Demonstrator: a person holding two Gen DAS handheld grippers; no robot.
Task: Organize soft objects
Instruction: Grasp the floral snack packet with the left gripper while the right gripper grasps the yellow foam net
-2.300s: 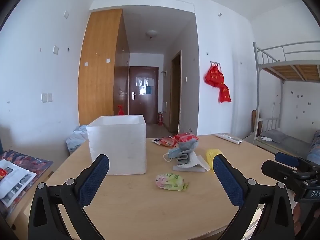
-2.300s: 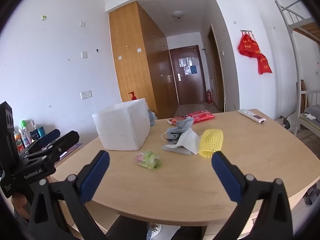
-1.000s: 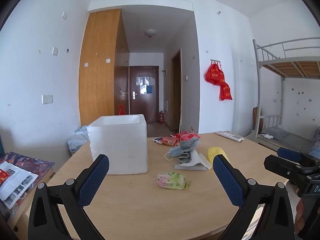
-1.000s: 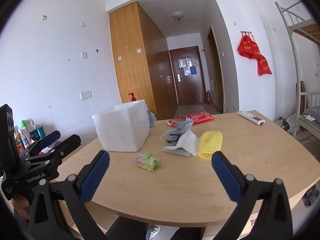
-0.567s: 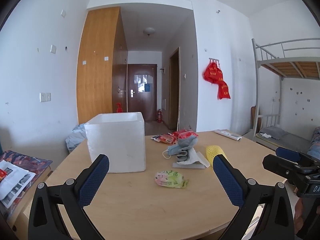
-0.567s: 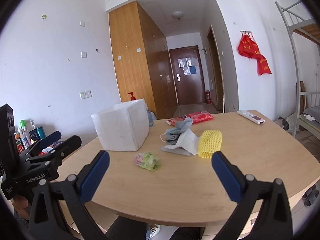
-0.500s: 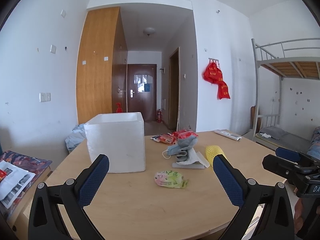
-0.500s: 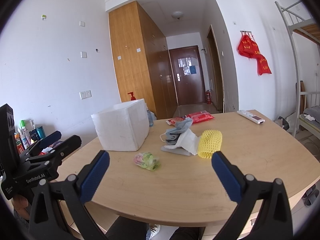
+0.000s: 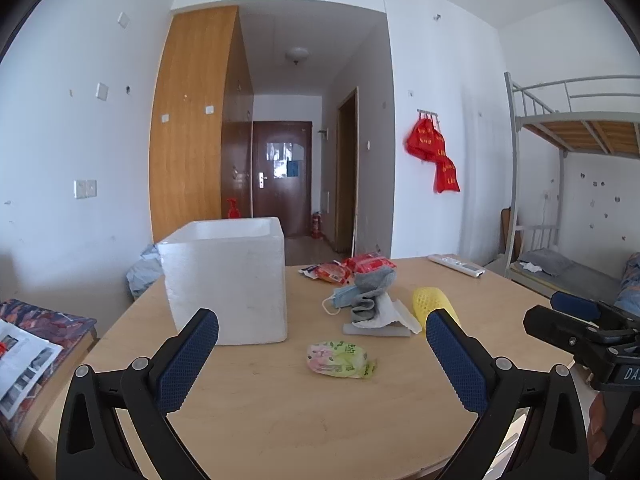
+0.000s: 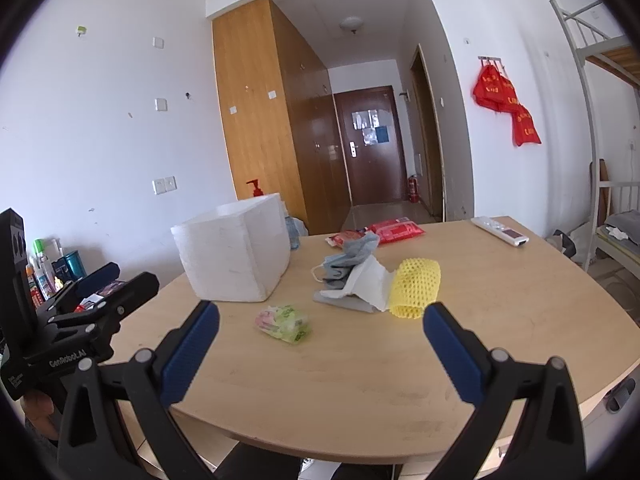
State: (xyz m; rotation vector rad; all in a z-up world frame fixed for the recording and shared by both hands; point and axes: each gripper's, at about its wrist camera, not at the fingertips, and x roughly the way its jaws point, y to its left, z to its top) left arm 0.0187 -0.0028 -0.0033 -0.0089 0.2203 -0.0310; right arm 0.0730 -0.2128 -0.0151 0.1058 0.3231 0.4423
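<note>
Nothing has shifted: left gripper [image 9: 318,324] and right gripper [image 10: 320,316] stay spread wide above the table [image 10: 500,320].

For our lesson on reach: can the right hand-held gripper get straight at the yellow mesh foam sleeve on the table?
Probably yes. The right hand-held gripper is open and empty, and bare wooden table lies between it and the yellow mesh foam sleeve.

The foam box's [image 9: 228,284] inside is hidden behind its walls; the yellow net's [image 9: 430,300] near end sits behind a blue finger pad [image 9: 456,360]
</note>
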